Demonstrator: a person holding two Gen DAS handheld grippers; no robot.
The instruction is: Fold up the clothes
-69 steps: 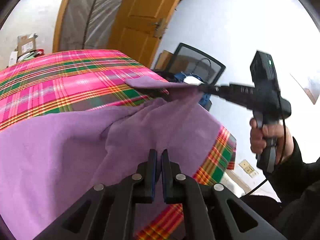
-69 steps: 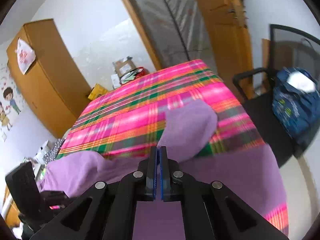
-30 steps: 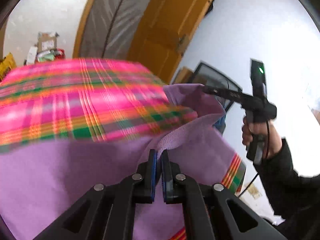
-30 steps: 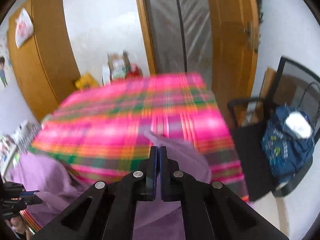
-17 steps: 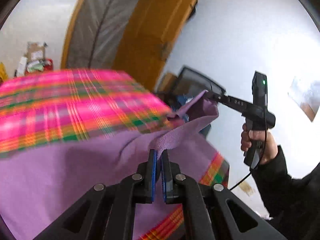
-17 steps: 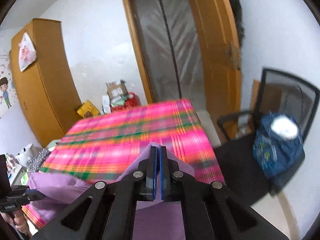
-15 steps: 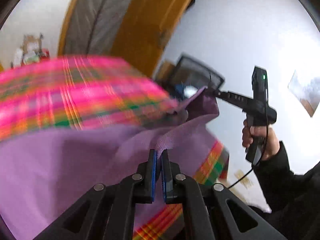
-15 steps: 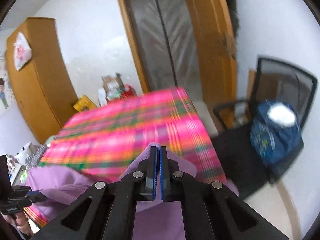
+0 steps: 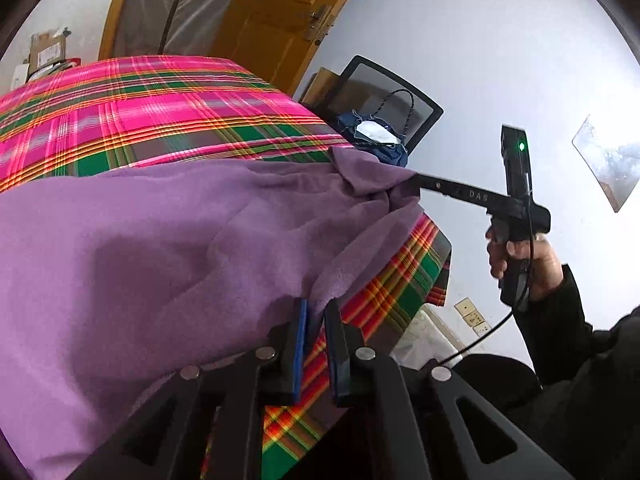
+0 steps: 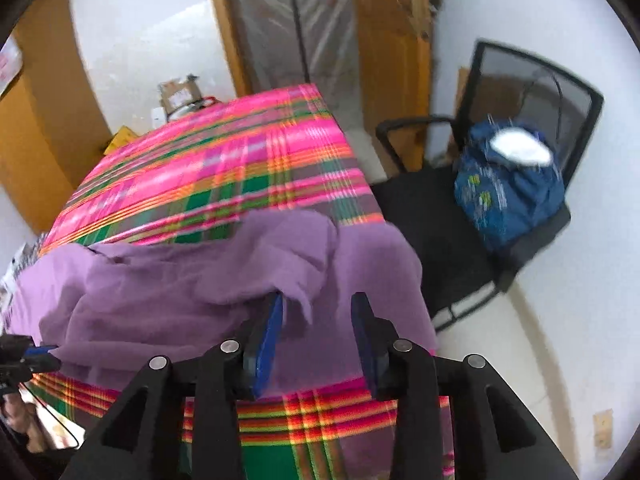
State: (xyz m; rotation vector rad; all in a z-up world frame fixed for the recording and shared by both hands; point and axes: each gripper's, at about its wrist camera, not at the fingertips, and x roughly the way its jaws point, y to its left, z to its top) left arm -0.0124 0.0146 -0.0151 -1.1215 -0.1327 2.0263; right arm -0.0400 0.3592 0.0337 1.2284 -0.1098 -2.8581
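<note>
Purple fleece garment [image 9: 168,240] lies rumpled on near end of pink plaid-covered surface [image 9: 132,108]. Release step: right tool [image 10: 318,312] just opening, wide, cloth slack between pads. Left tool [image 9: 316,318] just opening too, narrow gap, fabric edge inside, unpinched. Next: probably smooth, regrip edge for next fold.

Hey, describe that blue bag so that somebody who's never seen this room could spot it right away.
Find the table under the pink plaid tablecloth, then look past its far right corner to the black mesh-backed office chair near the wooden door. The blue bag sits on that chair's seat. It is the only blue thing there, with something white showing at its open top.
</note>
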